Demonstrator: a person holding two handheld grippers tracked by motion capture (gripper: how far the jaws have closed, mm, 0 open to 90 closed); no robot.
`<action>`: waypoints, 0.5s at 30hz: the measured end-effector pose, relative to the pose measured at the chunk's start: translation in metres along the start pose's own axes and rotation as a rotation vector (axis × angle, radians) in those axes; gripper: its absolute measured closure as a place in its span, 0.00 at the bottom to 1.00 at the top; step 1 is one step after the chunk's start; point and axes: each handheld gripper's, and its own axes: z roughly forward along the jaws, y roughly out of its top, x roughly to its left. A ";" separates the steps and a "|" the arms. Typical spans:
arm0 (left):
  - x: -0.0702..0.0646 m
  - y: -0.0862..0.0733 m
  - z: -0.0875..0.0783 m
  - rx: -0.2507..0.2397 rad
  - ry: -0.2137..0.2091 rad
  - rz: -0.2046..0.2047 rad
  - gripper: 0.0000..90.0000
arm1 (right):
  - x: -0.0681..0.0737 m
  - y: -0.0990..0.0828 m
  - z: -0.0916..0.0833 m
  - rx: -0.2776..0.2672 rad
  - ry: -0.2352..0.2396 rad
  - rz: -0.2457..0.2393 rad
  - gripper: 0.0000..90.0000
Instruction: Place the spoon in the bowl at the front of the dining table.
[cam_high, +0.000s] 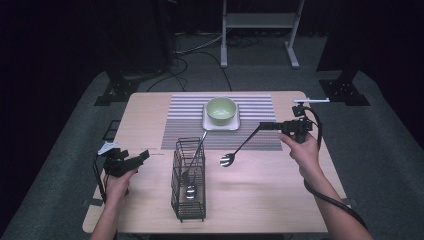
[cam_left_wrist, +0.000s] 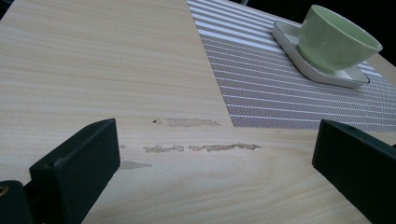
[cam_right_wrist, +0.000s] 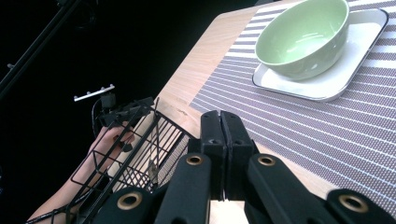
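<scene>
My right gripper (cam_high: 262, 125) is shut on the dark handle of a spoon (cam_high: 227, 160), which slants down to the left with its shiny bowl hanging over the bare wood. In the right gripper view the jaws (cam_right_wrist: 222, 119) are pressed together, and the spoon is hidden under them. A black wire basket (cam_high: 189, 180) stands mid-table with another spoon (cam_high: 191, 190) leaning inside it. My left gripper (cam_high: 142, 156) rests open near the table's left edge, its jaws (cam_left_wrist: 217, 130) wide apart over bare wood.
A green bowl (cam_high: 221, 110) sits on a white square plate (cam_high: 220, 127) on a striped placemat (cam_high: 185, 120) at the back. The bowl (cam_left_wrist: 334, 39) lies ahead and to the right of the left gripper. The basket (cam_right_wrist: 135, 149) is near the right gripper.
</scene>
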 end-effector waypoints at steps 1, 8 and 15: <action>0.000 0.000 0.000 0.000 0.000 -0.001 0.00 | 0.000 0.001 0.000 0.001 -0.002 0.002 0.99; 0.000 0.000 0.000 0.000 -0.001 0.000 0.00 | 0.000 0.006 0.004 -0.004 -0.012 -0.002 0.99; 0.000 0.000 0.000 -0.001 -0.003 0.002 0.00 | -0.003 0.010 0.008 -0.011 -0.018 0.001 0.99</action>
